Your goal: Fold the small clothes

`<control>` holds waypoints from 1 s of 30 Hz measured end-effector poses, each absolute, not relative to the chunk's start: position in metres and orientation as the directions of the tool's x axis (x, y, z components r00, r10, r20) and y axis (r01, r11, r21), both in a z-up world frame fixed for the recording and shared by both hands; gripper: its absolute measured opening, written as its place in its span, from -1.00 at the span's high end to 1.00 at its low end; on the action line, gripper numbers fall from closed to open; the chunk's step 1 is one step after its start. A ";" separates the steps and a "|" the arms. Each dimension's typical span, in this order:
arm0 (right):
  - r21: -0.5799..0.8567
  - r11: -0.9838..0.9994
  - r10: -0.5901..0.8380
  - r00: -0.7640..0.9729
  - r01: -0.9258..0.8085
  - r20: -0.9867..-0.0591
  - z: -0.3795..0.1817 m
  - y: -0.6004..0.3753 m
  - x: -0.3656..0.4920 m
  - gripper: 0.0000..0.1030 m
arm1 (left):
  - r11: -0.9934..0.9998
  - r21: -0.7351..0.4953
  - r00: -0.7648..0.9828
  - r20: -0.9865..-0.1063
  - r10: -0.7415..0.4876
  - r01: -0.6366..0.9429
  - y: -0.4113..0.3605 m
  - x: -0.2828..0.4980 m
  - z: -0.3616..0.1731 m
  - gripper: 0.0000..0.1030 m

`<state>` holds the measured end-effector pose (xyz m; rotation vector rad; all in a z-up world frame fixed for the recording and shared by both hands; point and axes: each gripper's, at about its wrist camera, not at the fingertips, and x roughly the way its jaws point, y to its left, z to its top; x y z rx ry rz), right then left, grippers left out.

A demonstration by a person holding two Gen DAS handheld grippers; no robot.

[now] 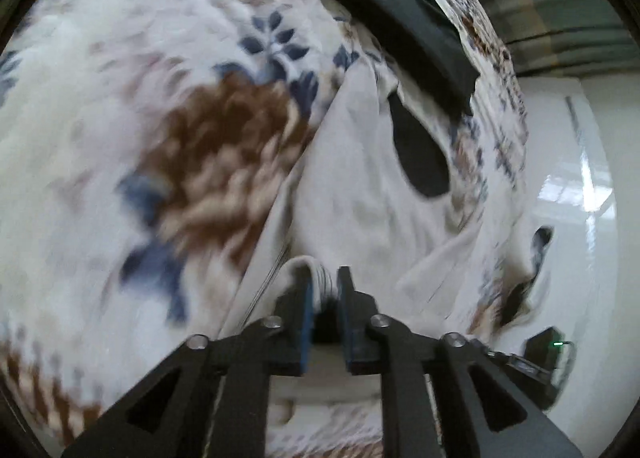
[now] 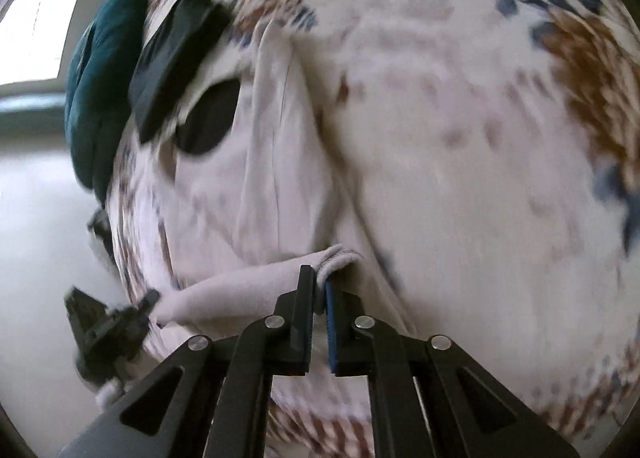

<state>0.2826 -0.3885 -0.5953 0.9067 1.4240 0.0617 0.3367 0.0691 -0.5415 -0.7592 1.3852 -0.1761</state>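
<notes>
On the floral-printed bed (image 1: 120,98), our white cotton garment (image 1: 352,178) stretches lengthwise away from us. Our left hand-held gripper (image 1: 324,290) and right hand-held gripper (image 2: 320,290) each pinch its near hem.

The left matte-black two-finger tool (image 1: 325,290) has angular linkage arms with triangular cut-outs, round silver screw heads at the pivots and blue pads lining its fingers. The right matte-black two-finger tool (image 2: 319,286) has the same build, with a ribbed blue pad.

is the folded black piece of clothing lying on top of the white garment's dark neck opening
No, the folded black garment lies beyond the dark neck opening, which shows fully uncovered on the white garment.
</notes>
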 end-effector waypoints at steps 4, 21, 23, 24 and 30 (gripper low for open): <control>0.571 0.659 0.512 0.264 0.489 -0.817 -0.582 -0.403 0.295 -0.36 | 0.711 -0.608 0.278 -0.794 -0.540 -0.353 0.097 0.342 -0.541 -0.24; 0.266 0.880 0.220 0.159 0.394 -0.963 -0.598 -0.365 0.333 0.93 | 0.884 -0.450 0.107 -0.892 -0.439 -0.125 0.051 0.369 -0.578 0.89; 0.236 0.881 0.214 0.100 0.410 -0.972 -0.609 -0.369 0.337 0.93 | 0.878 -0.459 0.072 -0.888 -0.453 -0.138 0.051 0.373 -0.588 0.85; 0.231 0.882 0.229 0.055 0.411 -0.972 -0.617 -0.369 0.340 0.93 | 0.873 -0.462 0.036 -0.886 -0.462 -0.155 0.053 0.376 -0.593 0.80; 0.233 0.886 0.218 0.083 0.402 -0.972 -0.589 -0.376 0.373 -0.06 | 0.866 -0.487 0.086 -0.873 -0.480 -0.111 0.067 0.404 -0.547 -0.11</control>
